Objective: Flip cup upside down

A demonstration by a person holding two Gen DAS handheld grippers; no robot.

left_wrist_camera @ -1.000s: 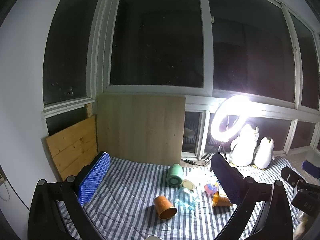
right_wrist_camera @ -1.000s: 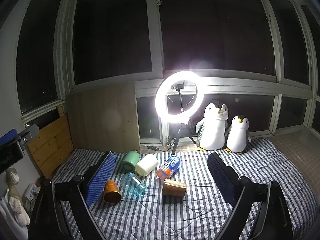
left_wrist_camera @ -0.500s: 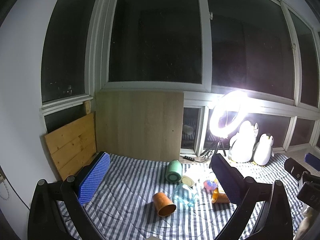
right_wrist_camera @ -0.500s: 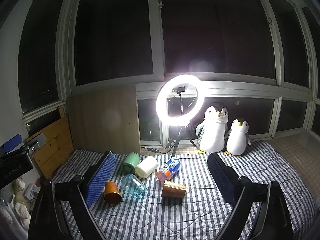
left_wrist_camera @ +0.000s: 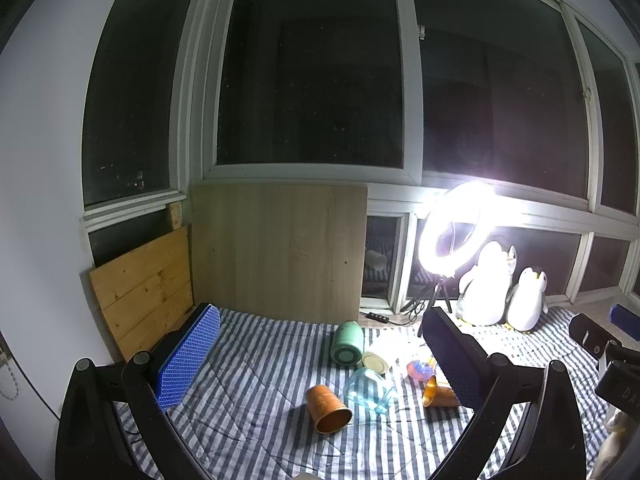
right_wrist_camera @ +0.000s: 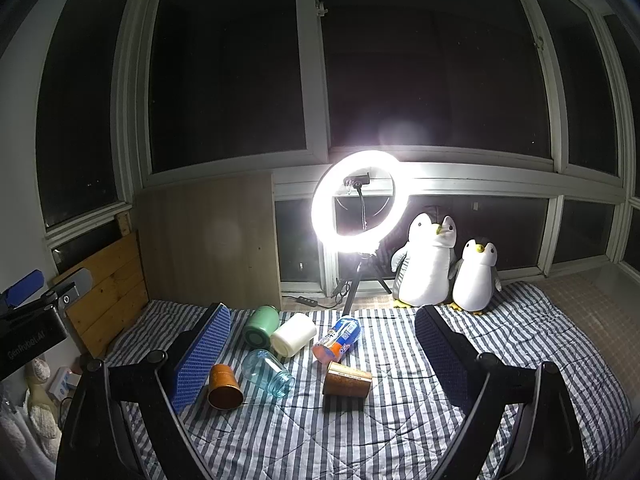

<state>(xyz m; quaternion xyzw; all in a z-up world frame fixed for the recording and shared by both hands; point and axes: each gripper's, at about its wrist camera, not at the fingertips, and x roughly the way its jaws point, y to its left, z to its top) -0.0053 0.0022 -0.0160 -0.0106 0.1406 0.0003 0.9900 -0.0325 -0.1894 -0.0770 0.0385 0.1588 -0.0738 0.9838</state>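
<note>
Fig.: I hold L gripper (left_wrist_camera: 320, 356) and R gripper (right_wrist_camera: 322, 350) above striped bedding (right_wrist_camera: 360, 440), both w/ fingers spread, grasping nothing. Orange cup (right_wrist_camera: 225, 382) lies on its side, beside clear jar (right_wrist_camera: 267, 372).

Both cameras sit behind their own gripper fingers and look forward over the striped bed (right_wrist_camera: 400, 432) toward the dark windows. The left wrist view stands at the left side of the bed, near the wooden boards (left_wrist_camera: 144, 288), and faces a little to the right. The right wrist view looks straight at the ring light (right_wrist_camera: 360, 200). Both views are raised above the bed, and they share the lying cups, the ring light (left_wrist_camera: 452, 236) and the two penguin toys (right_wrist_camera: 444, 268).
</note>
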